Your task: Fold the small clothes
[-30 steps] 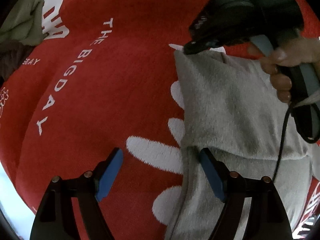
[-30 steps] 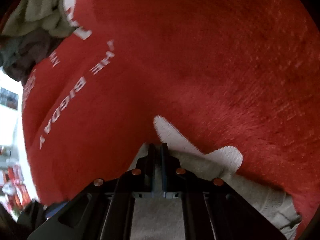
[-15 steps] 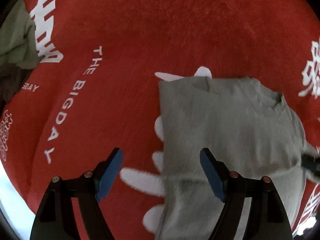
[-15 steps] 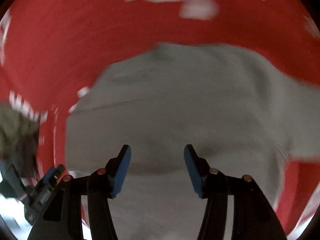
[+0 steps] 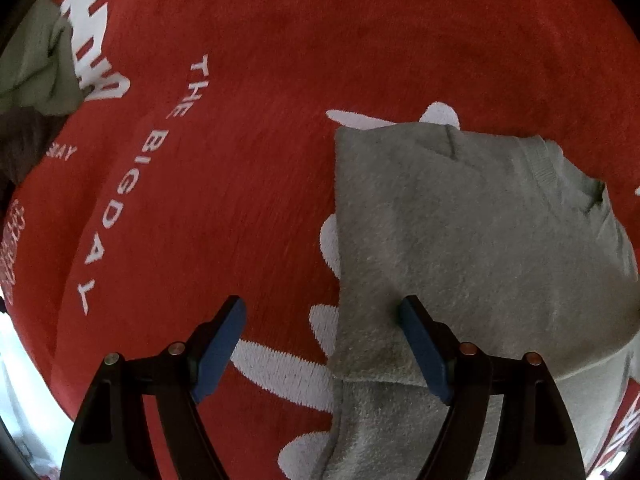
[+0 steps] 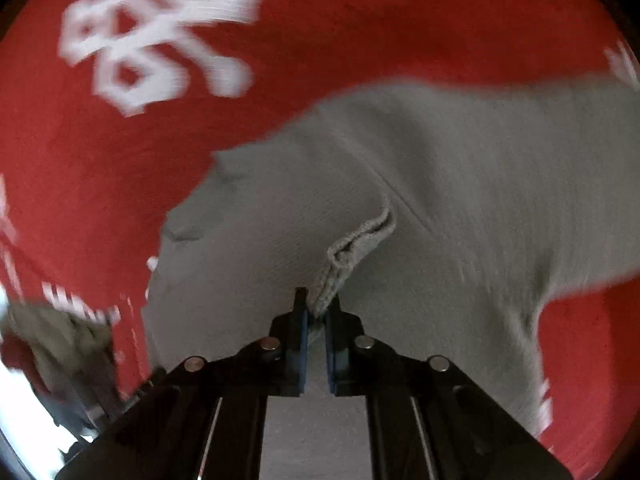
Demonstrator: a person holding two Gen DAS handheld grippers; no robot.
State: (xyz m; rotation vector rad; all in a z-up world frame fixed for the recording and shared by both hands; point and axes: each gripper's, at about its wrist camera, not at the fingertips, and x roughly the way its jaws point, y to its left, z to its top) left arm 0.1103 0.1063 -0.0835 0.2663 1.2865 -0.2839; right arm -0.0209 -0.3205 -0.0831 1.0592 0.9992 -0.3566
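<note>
A small grey fleece garment [image 5: 460, 248] lies partly folded on a red blanket [image 5: 260, 200] with white lettering. My left gripper [image 5: 324, 320] is open and empty, just above the garment's left edge; its right finger [image 5: 420, 344] rests over the cloth. In the right wrist view the same grey garment [image 6: 460, 200] fills the middle. My right gripper [image 6: 316, 312] is shut on the garment's ribbed cuff [image 6: 352, 252], which bunches up from between the pads.
A pile of other clothes, olive green [image 5: 32, 64] and dark brown [image 5: 24, 144], lies at the blanket's far left. It shows blurred at the lower left of the right wrist view [image 6: 60, 340]. White characters [image 6: 160, 32] mark the blanket beyond the garment.
My right gripper let go of the garment's far corner, swung round over it open, and has now closed on the ribbed cuff. My left gripper stayed open and shifted slightly.
</note>
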